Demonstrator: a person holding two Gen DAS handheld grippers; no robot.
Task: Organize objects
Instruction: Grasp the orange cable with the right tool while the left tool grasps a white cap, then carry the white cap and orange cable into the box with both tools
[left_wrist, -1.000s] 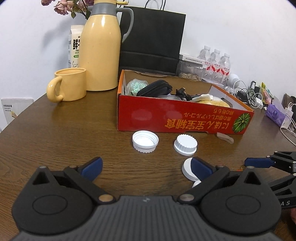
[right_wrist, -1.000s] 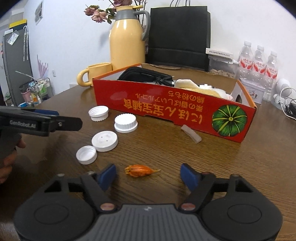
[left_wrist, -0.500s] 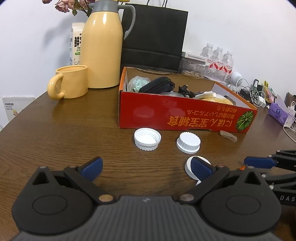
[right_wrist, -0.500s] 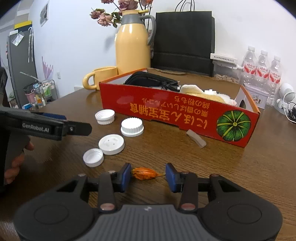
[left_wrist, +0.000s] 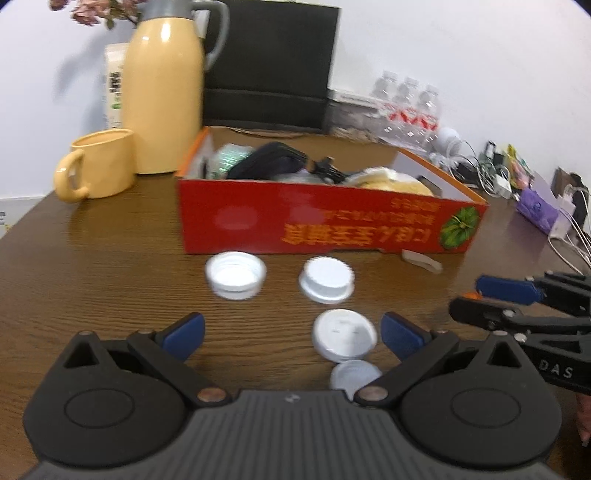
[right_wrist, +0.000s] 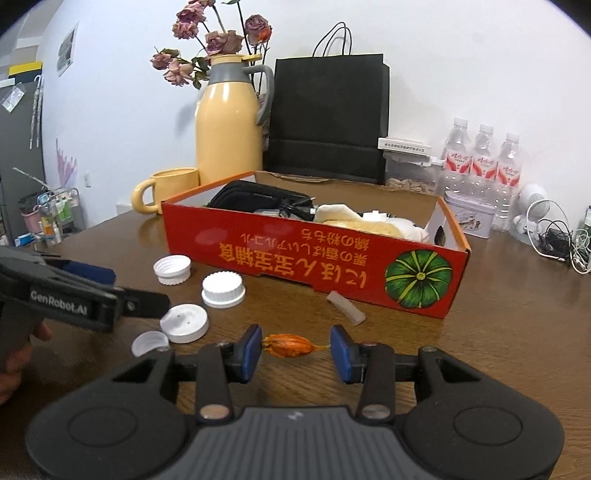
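Your right gripper has just been closing and is pinched down end to end on the little dried orange bud, just in front of the red cardboard box, so it's probably headed in there. Your left gripper is wide open and empty, straddling the flat white plastic lid in front of that box, looks like it's next.

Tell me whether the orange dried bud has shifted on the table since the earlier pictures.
Yes. The orange dried bud now appears farther right, clear of the flat white lid, nearer the beige stick; the right tongs have just been closing around it.
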